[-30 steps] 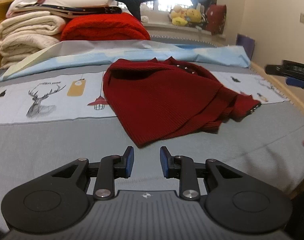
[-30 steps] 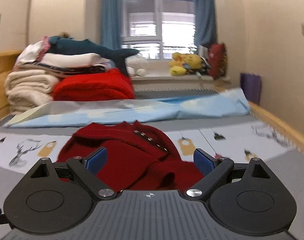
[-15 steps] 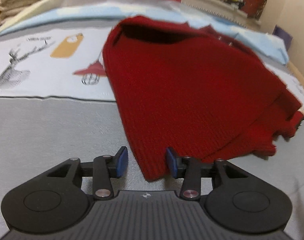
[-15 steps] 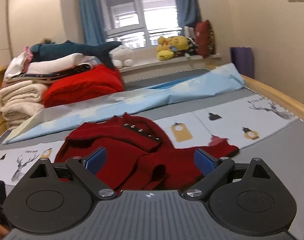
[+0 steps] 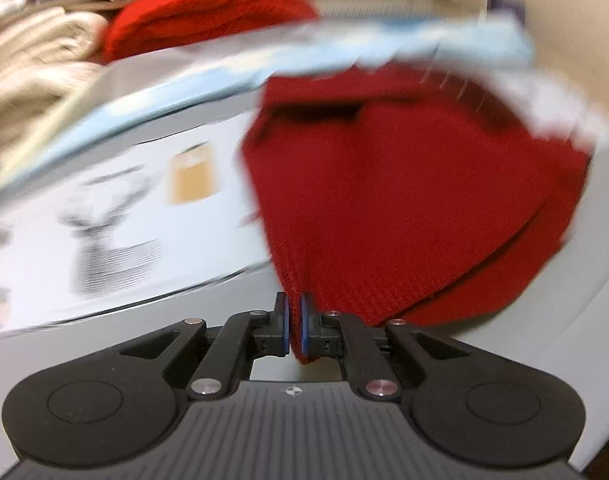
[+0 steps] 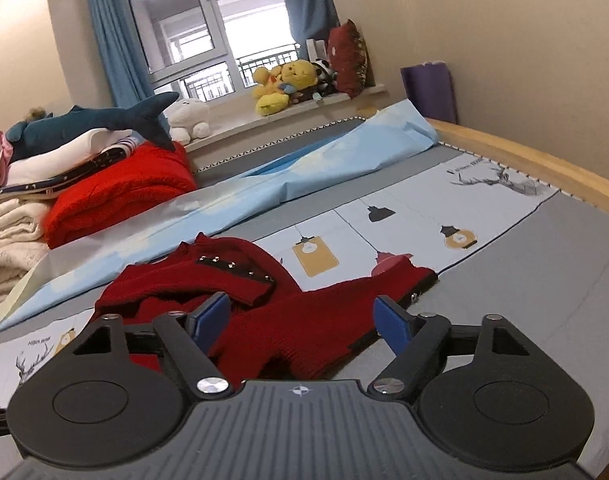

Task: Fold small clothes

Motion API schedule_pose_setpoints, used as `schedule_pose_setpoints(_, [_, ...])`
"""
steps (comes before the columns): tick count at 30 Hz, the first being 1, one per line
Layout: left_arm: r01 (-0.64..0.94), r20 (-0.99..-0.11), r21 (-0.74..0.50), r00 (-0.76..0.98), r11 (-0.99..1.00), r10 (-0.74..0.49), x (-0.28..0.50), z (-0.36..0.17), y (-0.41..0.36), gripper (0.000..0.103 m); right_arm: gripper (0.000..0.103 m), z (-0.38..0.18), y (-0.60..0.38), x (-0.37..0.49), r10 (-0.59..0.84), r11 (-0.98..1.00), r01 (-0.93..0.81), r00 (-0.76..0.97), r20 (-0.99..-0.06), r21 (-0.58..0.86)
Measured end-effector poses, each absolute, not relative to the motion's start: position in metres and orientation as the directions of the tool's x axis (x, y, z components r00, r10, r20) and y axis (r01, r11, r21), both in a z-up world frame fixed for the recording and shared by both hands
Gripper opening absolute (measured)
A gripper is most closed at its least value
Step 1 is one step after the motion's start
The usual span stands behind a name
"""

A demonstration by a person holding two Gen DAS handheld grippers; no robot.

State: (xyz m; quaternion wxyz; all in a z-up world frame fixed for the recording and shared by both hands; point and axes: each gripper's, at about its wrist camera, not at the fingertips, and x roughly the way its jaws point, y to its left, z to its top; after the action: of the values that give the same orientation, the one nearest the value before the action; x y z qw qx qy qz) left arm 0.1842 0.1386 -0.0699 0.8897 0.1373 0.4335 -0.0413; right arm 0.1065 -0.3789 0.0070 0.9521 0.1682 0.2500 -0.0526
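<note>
Left hand-held gripper (image 5: 293, 322) is pinching the red sweater (image 5: 404, 200) corner; right hand-held gripper (image 6: 302, 322) is hovering wide. Thin grip is risking slip, bunching on the bed (image 6: 544, 280).

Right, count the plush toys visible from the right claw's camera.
About 4, possibly more: shark plush atop the folded pile, white plush on the windowsill, yellow plushes beside a panda. The cluster may hide others.

Beige walls (image 6: 524, 32), blue-curtained window (image 6: 208, 40) (daylight), perhaps wooden bed frame (image 6: 524, 156)
</note>
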Motion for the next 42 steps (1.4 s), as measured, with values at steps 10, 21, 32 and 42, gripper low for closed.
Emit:
schedule_pose_setpoints(10, [0.125, -0.904, 0.085, 0.427, 0.988, 0.024, 0.153, -0.101, 0.243, 0.003, 0.048, -0.024, -0.352, 0.14, 0.093, 0.94, 0.137, 0.778, -0.621, 0.313])
schedule_pose_setpoints(21, [-0.033, -0.859, -0.161, 0.497, 0.986, -0.123, 0.171, -0.085, 0.268, 0.037, 0.057, -0.104, -0.271, 0.216, 0.25, 0.928, 0.12, 0.502, -0.828, 0.353])
schedule_pose_setpoints(32, [0.013, -0.919, -0.132, 0.373, 0.991, -0.127, 0.203, -0.124, 0.236, 0.04, 0.018, -0.13, -0.234, 0.218, 0.414, 0.891, 0.042, 0.335, -0.846, 0.453])
schedule_pose_setpoints(42, [0.291, -0.764, -0.251, 0.526, 0.923, -0.373, 0.161, -0.058, 0.153, 0.01, 0.011, -0.004, -0.344, 0.148, 0.275, 0.875, 0.037, 0.781, -0.56, 0.482])
